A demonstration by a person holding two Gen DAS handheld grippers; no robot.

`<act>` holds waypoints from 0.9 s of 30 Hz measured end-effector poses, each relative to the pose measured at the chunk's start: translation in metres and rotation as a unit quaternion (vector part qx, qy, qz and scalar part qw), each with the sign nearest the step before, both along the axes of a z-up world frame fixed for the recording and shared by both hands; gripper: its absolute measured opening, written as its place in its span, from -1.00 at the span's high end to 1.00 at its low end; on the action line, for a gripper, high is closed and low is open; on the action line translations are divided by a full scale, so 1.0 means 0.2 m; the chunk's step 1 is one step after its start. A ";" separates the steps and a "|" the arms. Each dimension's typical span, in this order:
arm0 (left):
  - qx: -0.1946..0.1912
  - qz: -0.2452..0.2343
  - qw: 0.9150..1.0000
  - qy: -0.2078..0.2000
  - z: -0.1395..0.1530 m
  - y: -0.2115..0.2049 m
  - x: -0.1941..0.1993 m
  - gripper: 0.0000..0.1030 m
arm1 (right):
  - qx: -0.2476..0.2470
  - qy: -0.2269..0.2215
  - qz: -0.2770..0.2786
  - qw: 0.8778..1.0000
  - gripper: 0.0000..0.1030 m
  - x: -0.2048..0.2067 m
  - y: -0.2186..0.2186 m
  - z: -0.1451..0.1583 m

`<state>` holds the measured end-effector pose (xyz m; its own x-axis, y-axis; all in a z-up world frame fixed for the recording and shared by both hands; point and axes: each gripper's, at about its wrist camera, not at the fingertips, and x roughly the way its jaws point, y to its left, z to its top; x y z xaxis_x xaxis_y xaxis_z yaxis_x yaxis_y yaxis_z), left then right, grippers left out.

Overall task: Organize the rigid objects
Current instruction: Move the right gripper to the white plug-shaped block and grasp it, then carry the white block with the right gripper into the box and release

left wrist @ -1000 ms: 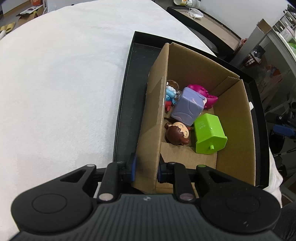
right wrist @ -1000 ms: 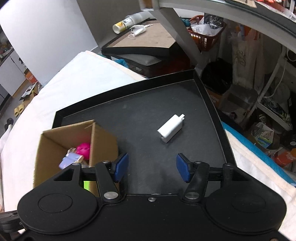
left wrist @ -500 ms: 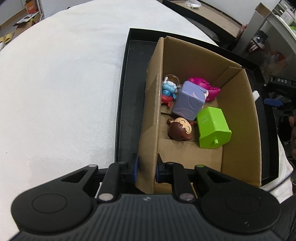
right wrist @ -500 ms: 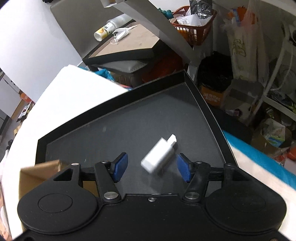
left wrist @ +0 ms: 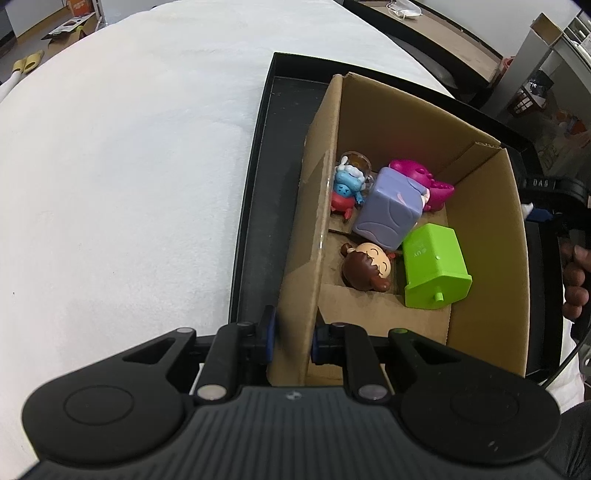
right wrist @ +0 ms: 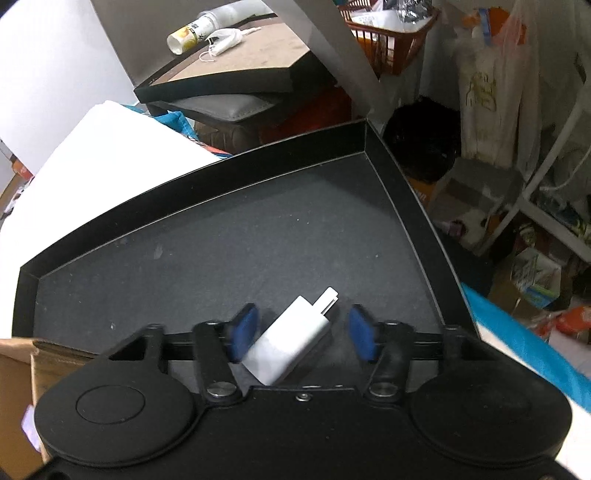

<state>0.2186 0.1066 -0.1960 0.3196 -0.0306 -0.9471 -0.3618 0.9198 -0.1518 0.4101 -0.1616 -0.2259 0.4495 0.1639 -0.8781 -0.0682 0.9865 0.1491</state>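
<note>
A black tray point(right wrist: 207, 258) sits on a white-covered counter point(left wrist: 129, 166). On the tray's left part stands an open cardboard box point(left wrist: 484, 229). The box holds a green block point(left wrist: 436, 269), a lilac cube point(left wrist: 388, 210), a magenta toy point(left wrist: 424, 181) behind the cube, a brown-haired figurine point(left wrist: 365, 269), a blue and red figurine point(left wrist: 345, 188) and a small clear item point(left wrist: 356, 160) in the far left corner. Past the tray lie a second dark tray point(right wrist: 236, 77) with a cup point(right wrist: 192, 31) and a mask point(right wrist: 221, 40), an orange basket point(right wrist: 391, 33) and floor clutter.

The left gripper point(left wrist: 291, 334) is clamped on the box's near left wall, one pad outside, one inside.

The right gripper point(right wrist: 301, 332) is spread wide over the bare tray floor. A white charger point(right wrist: 291, 345) lies flat on the tray between its pads, angled with its prongs pointing up and right. Its body sits close against the left pad; whether they touch cannot be told. The right pad is apart from it.
</note>
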 end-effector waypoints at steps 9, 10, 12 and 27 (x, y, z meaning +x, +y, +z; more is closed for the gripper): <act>0.000 -0.002 1.000 -0.004 0.00 0.00 -0.01 0.68 | 0.019 0.007 -0.002 1.000 0.60 -0.04 -0.05 0.04; -0.002 -0.004 1.000 -0.006 0.00 0.01 -0.01 0.68 | 0.029 0.008 -0.005 1.000 0.60 -0.05 -0.06 0.05; -0.004 -0.010 1.000 -0.009 0.00 0.01 -0.02 0.68 | 0.055 0.008 -0.012 0.998 0.60 -0.07 -0.09 0.08; -0.001 -0.023 1.000 -0.015 0.00 -0.01 -0.03 0.68 | 0.104 0.010 -0.009 0.995 0.60 -0.34 -0.15 0.26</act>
